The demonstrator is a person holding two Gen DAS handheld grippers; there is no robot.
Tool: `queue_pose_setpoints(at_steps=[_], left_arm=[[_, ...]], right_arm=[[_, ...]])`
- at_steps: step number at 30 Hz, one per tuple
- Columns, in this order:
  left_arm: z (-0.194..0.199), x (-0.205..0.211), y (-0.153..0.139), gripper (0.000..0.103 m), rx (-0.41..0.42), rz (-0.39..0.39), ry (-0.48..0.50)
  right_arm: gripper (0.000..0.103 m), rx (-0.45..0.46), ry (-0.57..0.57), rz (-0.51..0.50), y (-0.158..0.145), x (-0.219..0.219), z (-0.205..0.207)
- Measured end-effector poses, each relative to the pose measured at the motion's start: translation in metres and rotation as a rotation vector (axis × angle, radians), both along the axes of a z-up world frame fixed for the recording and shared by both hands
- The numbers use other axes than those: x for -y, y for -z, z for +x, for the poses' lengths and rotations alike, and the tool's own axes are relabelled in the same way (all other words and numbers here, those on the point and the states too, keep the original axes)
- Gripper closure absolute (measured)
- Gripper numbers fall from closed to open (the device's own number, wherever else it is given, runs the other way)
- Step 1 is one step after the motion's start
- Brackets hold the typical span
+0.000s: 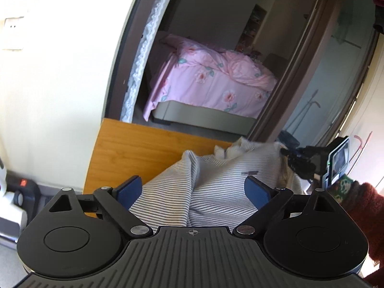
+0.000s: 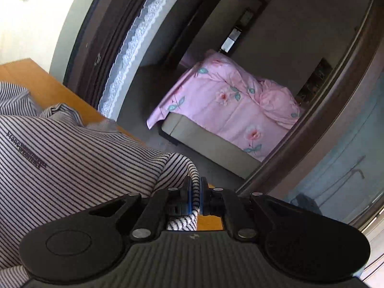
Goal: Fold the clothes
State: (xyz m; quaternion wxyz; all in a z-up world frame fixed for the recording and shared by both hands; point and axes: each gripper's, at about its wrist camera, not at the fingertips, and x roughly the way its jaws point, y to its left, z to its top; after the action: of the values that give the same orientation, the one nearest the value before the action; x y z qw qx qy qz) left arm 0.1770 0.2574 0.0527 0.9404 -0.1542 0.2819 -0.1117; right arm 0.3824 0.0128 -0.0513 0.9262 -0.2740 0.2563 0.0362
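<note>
Striped cloth fills the near ground: a grey-and-white shirt point(image 1: 216, 187) lies bunched on the wooden worktop point(image 1: 144, 148). The left tool point(image 1: 195, 189) stands with its blue pads point(image 1: 128, 188) wide apart, the cloth rising between them but pressed by neither. The right tool point(image 2: 195, 192) has its pads together, clamped on a rolled edge of the shirt point(image 2: 72, 168) near the worktop's far side; small dark lettering shows on the shirt's chest. From the left wrist view the right tool point(image 1: 300, 160) reaches into the far right corner of the shirt. Beyond the worktop a dark door frame point(image 1: 288, 96) with a lace curtain point(image 1: 146, 48) opens onto a bed point(image 2: 228, 110) with a pink flowered cover.
</note>
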Motion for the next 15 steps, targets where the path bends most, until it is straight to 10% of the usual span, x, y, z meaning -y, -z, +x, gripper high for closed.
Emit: queue_pose_setpoints(at_steps=[4, 11, 12, 14, 15], left_arm=[[0.036, 0.034, 0.009, 0.004, 0.001, 0.024, 0.079], [0.118, 0.083, 0.06, 0.006, -0.071, 0.343, 0.069], [0.13, 0.084, 0.066, 0.011, -0.096, 0.366, 0.063], [0.149, 0.083, 0.077, 0.065, -0.152, 0.39, 0.053], [0.154, 0.082, 0.08, 0.074, -0.172, 0.394, 0.05]], right_arm=[[0.095, -0.029, 0.032, 0.108, 0.01, 0.019, 0.002], [0.077, -0.012, -0.151, 0.333, -0.043, 0.03, -0.082], [0.072, -0.033, -0.182, 0.356, -0.044, 0.028, -0.097], [0.067, -0.079, -0.237, 0.394, -0.041, 0.023, -0.124], [0.063, -0.111, -0.261, 0.409, -0.038, 0.02, -0.137]])
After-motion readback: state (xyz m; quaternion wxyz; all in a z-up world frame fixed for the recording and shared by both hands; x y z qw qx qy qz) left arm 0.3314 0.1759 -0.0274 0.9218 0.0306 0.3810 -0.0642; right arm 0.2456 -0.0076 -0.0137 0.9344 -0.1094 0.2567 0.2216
